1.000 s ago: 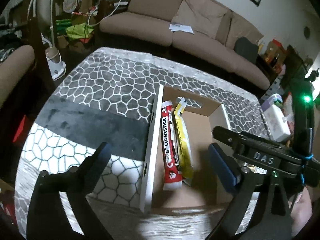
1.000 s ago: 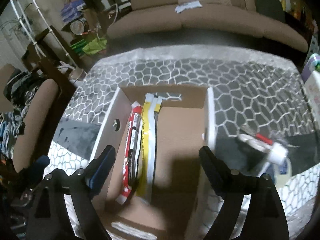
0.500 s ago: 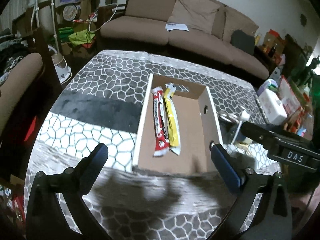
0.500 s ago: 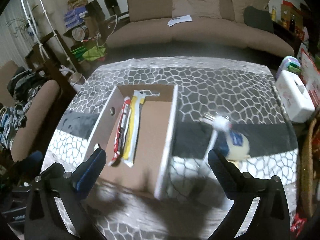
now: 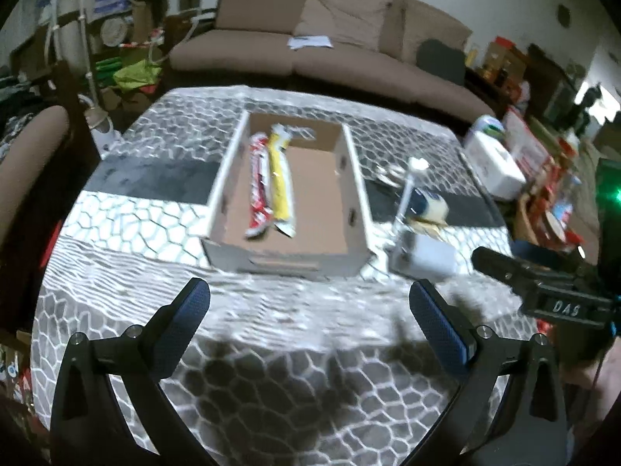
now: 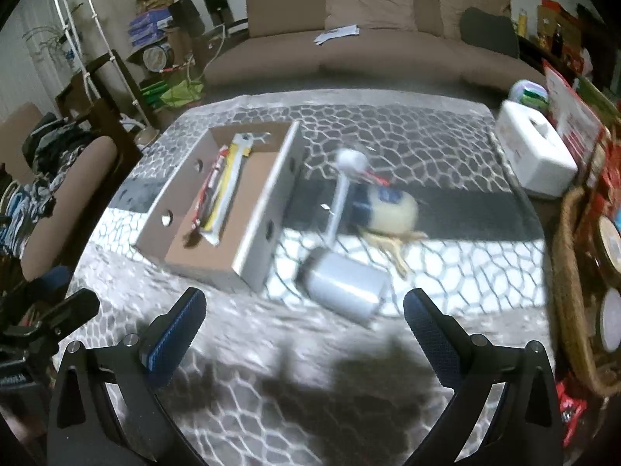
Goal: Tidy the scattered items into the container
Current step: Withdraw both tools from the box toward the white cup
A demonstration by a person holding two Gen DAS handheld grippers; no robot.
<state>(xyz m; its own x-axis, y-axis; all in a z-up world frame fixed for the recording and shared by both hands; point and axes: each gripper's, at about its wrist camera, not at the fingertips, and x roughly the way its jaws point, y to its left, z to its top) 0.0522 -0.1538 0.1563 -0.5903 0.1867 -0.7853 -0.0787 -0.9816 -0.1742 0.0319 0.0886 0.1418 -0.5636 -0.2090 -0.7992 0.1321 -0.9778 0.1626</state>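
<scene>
A shallow cardboard box [image 5: 221,178] [image 6: 268,202] sits mid-table with a red lightstick packet [image 5: 259,186] [image 6: 207,190] and a yellow packet [image 5: 280,184] [image 6: 227,190] lying along its left side. To the right of the box lie a grey cylinder [image 6: 341,285] [image 5: 423,254], a long white-handled tool [image 6: 343,182] [image 5: 409,186], a cream pouch with a blue label [image 6: 390,207] [image 5: 429,206] and something yellowish under it. My left gripper [image 5: 308,303] is open and empty, short of the box. My right gripper [image 6: 304,308] is open and empty, short of the cylinder.
The table wears a grey and white cobblestone cloth [image 5: 310,369]. A white tissue box [image 6: 535,155] stands at the far right edge and a wicker basket [image 6: 566,272] beside the table. A brown sofa [image 6: 349,39] lies behind, and a chair [image 5: 27,147] at the left.
Both grippers have drawn back from over the box toward the near side of the table. The whole box and the items to its right have come into view. Nothing was picked up.
</scene>
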